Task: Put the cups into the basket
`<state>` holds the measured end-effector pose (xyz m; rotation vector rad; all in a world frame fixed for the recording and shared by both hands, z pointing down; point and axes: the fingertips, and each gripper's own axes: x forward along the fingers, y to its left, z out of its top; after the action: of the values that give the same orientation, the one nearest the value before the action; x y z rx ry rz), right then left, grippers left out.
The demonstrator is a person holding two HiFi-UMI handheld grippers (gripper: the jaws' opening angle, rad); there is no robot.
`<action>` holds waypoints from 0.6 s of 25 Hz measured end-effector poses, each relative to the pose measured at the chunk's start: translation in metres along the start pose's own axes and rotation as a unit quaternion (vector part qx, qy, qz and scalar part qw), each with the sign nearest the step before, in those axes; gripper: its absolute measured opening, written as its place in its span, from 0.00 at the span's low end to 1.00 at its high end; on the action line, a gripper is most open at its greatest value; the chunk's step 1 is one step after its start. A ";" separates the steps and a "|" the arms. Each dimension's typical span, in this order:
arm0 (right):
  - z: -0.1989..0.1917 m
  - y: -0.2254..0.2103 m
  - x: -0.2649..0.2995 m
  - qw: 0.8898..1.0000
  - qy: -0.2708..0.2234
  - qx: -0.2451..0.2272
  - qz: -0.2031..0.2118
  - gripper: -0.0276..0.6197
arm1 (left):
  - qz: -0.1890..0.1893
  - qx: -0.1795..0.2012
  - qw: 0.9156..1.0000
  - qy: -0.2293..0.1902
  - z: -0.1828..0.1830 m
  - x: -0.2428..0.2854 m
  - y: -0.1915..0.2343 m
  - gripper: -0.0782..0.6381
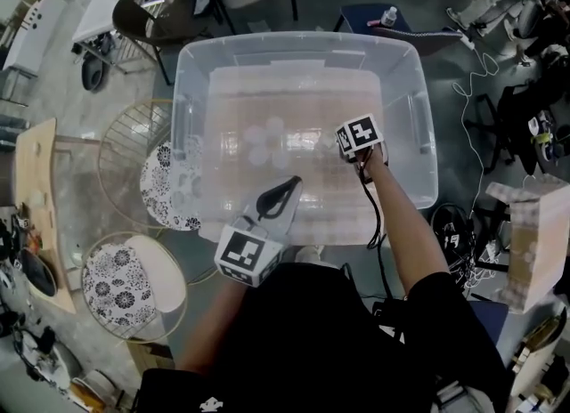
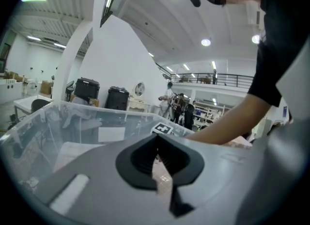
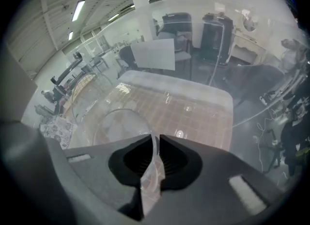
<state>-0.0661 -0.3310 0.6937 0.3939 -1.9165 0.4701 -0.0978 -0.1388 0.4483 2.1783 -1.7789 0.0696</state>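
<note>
Right gripper view is showing the right gripper (image 3: 156,144) pinching the thin wall of a clear cup (image 3: 118,127) at its rim. The jaws are closed on the plastic, with only that wall between the pads. The cup is hanging mouth up toward the gripper, inside the walls of the basket (image 3: 193,98), which is a large see-through tub. Whether its base is touching the basket's floor I cannot tell.

Head view is placing this hand in the right half of the basket, between the middle and the right wall, with the gripper pointing steeply down.

The left gripper (image 2: 156,153) is waiting at the basket's near edge and pointing across the rim. Its jaws are resting together and nothing is showing between them.

As I judge it, this cup is nearly delivered. It is already within the basket, and what is left for it is to settle on the floor and be let go.

Near the middle of the floor, some pale round shapes (image 1: 263,140) are showing through the plastic. They could be clear cups already dropped in, or only glare from the ceiling lights, and I cannot tell which.

No cup is showing on the wire stools (image 1: 134,282) beside the left wall. Clear cups would be hard to spot against the clutter, so how many are waiting outside cannot be judged.
</note>
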 end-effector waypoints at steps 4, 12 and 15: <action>-0.010 0.001 0.017 1.000 0.019 -0.009 0.003 0.09 | 0.004 -0.010 1.000 0.000 -0.001 -0.002 0.005 0.12; -0.027 0.008 0.040 0.998 0.052 -0.040 0.021 0.09 | 0.008 -0.022 1.000 0.001 0.001 -0.002 0.009 0.12; -0.031 0.007 0.044 0.997 0.058 -0.046 0.020 0.09 | 0.009 -0.024 1.000 0.003 0.000 -0.002 0.009 0.12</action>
<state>-0.0609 -0.3119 0.7448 0.2621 -1.8282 0.4209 -0.1071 -0.1383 0.4501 2.1265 -1.7786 0.0383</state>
